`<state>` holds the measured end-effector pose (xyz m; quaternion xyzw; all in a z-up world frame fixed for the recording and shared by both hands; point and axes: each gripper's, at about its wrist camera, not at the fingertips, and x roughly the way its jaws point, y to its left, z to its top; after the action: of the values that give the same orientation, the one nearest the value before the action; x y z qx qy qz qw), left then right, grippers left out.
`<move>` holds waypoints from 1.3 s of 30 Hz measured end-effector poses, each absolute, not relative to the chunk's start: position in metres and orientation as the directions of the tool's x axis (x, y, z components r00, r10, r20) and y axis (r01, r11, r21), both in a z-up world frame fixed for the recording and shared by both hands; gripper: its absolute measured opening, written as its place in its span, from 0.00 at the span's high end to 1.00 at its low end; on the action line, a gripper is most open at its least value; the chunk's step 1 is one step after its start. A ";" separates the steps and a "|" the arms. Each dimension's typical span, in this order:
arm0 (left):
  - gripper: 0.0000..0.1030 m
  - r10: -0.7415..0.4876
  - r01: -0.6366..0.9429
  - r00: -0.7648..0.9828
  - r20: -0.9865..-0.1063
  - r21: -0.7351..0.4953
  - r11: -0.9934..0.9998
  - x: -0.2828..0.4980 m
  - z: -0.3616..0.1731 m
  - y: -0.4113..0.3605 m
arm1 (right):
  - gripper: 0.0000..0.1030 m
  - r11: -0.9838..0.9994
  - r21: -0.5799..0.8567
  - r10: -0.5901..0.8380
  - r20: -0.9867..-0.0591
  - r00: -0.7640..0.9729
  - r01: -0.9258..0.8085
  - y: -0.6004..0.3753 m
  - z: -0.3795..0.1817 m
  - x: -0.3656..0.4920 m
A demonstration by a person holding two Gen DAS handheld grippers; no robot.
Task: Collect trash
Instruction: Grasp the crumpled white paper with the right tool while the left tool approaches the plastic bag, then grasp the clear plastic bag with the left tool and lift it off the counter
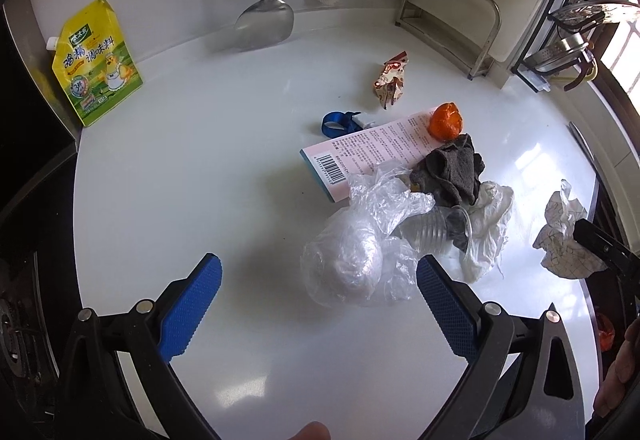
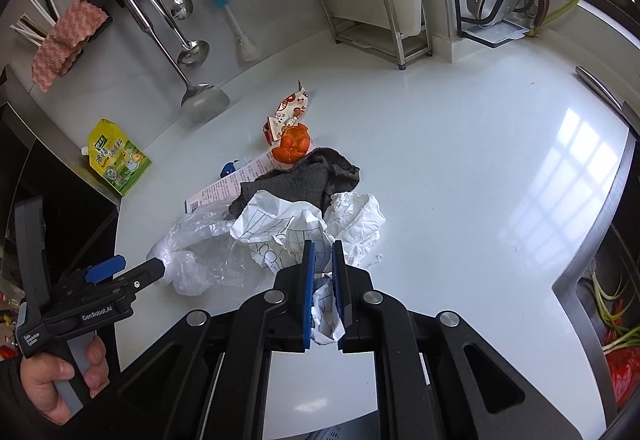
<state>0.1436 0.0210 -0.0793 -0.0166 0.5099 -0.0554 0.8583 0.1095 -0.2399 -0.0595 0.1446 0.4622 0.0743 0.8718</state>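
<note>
So the right claw (image 2: 323,252) is clamped down on a crumpled white sheet of paper with blue grid lines (image 2: 280,230), the wad pinched between its blue pads (image 2: 308,280) and sticking out both in front of and behind them. In the left wrist view the same wad (image 1: 562,236) shows at the right edge, off to the side of the main trash pile. The left claw (image 1: 318,276) is spread wide open, hanging low over the glossy white table (image 1: 200,160) with a scrunched clear plastic bag (image 1: 352,268) sitting right between its fingertips, not gripped as far as I can tell. The rest of the trash is heaped just past that: a clear ribbed plastic cup lying on its side (image 1: 432,232), a crumpled white tissue (image 1: 490,224) next to it, a dark grey rag (image 1: 452,168) draped on top, and a flat pink-and-white printed box with a barcode (image 1: 360,156) underneath. A piece of orange peel (image 1: 446,122) rests on the far end of the box, touching the rag. A blue strap loop (image 1: 336,122) lies just beside the box, and a red-and-white snack wrapper (image 1: 392,80) sits on its own a bit farther back. Over by the wall there's a yellow-green seasoning pouch (image 1: 94,62) leaning upright, and a steel spatula (image 1: 262,20) hanging down.
</note>
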 end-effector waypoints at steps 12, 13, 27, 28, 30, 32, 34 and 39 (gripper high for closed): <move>0.68 -0.182 0.157 0.421 -0.888 -0.126 0.980 0.155 -0.101 0.016 | 0.92 0.949 0.316 0.262 -0.784 0.562 -0.001 -0.239 -0.057 0.091; 0.69 -0.185 0.159 0.432 -0.883 -0.128 0.979 0.153 -0.097 0.017 | 0.92 0.948 0.318 0.264 -0.783 0.563 -0.001 -0.239 -0.056 0.090; 0.73 -0.152 0.113 0.579 -0.801 -0.106 0.988 0.131 -0.029 0.033 | 0.92 0.943 0.329 0.298 -0.759 0.579 -0.053 -0.231 -0.041 0.088; 0.73 -0.153 0.113 0.582 -0.799 -0.106 0.988 0.129 -0.026 0.033 | 0.92 0.942 0.329 0.300 -0.757 0.581 -0.058 -0.230 -0.039 0.087; 0.73 -0.154 0.117 0.586 -0.796 -0.104 0.988 0.122 -0.022 0.033 | 0.92 0.942 0.329 0.304 -0.753 0.584 -0.066 -0.230 -0.037 0.083; 0.73 -0.153 0.122 0.587 -0.795 -0.100 0.987 0.115 -0.020 0.030 | 0.92 0.943 0.327 0.304 -0.751 0.587 -0.070 -0.231 -0.034 0.078; 0.73 -0.154 0.128 0.588 -0.794 -0.096 0.987 0.107 -0.019 0.027 | 0.92 0.943 0.325 0.304 -0.749 0.589 -0.073 -0.233 -0.032 0.072; 0.73 -0.159 0.139 0.594 -0.789 -0.094 0.986 0.086 -0.014 0.018 | 0.92 0.942 0.325 0.305 -0.744 0.594 -0.076 -0.240 -0.026 0.052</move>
<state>0.0858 0.0176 -0.0138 -0.0115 0.4430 -0.0833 0.8926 0.0522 -0.2403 -0.0258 0.1307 0.4373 0.1080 0.8832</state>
